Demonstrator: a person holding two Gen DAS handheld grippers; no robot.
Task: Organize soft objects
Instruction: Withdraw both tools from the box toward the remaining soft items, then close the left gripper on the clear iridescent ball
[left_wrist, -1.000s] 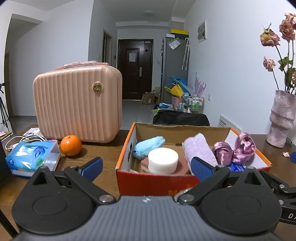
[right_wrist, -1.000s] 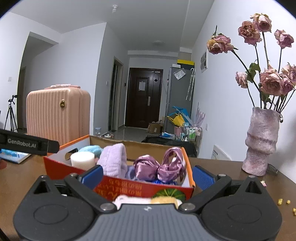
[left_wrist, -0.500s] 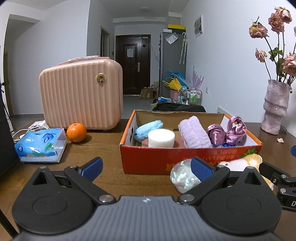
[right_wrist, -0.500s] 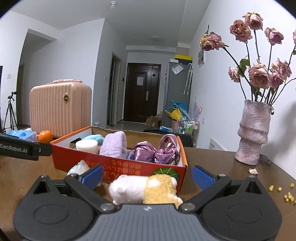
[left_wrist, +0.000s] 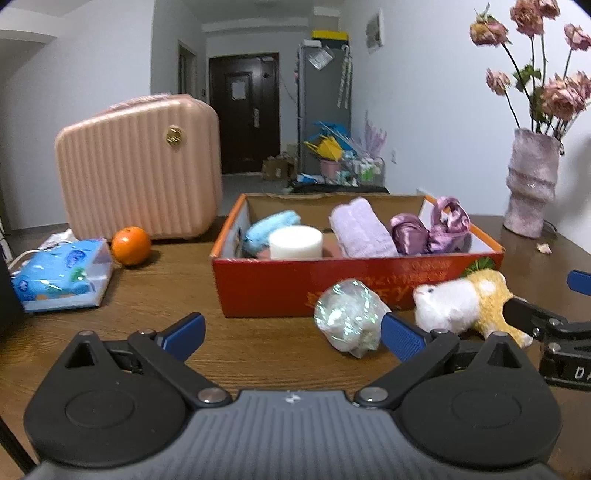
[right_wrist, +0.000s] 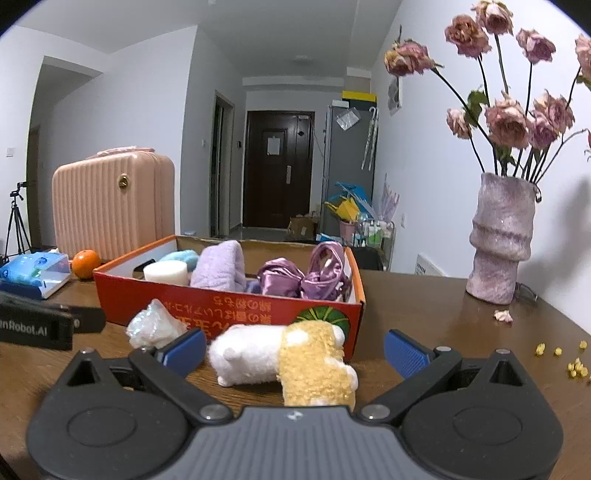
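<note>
A red cardboard box (left_wrist: 369, 280) (right_wrist: 229, 299) on the wooden table holds a blue plush, a white sponge cylinder (left_wrist: 295, 242), a rolled lilac towel (left_wrist: 360, 230) and purple satin scrunchies (left_wrist: 430, 230). In front of the box lie an iridescent soft pouch (left_wrist: 347, 319) (right_wrist: 155, 326) and a white-and-yellow plush toy (left_wrist: 467, 302) (right_wrist: 288, 354). My left gripper (left_wrist: 291, 334) is open and empty, the pouch by its right finger. My right gripper (right_wrist: 293, 349) is open, its jaws on either side of the plush toy without touching it.
A pink ribbed case (left_wrist: 140, 168), an orange (left_wrist: 131, 240) and a blue tissue pack (left_wrist: 62, 271) stand at the left. A vase of dried roses (right_wrist: 500, 240) stands at the right, with a petal and yellow crumbs (right_wrist: 576, 363) on the table.
Both grippers have drawn back from the box toward the table's front. The pouch and the plush toy, first hidden, have come fully into view in front of the box.
</note>
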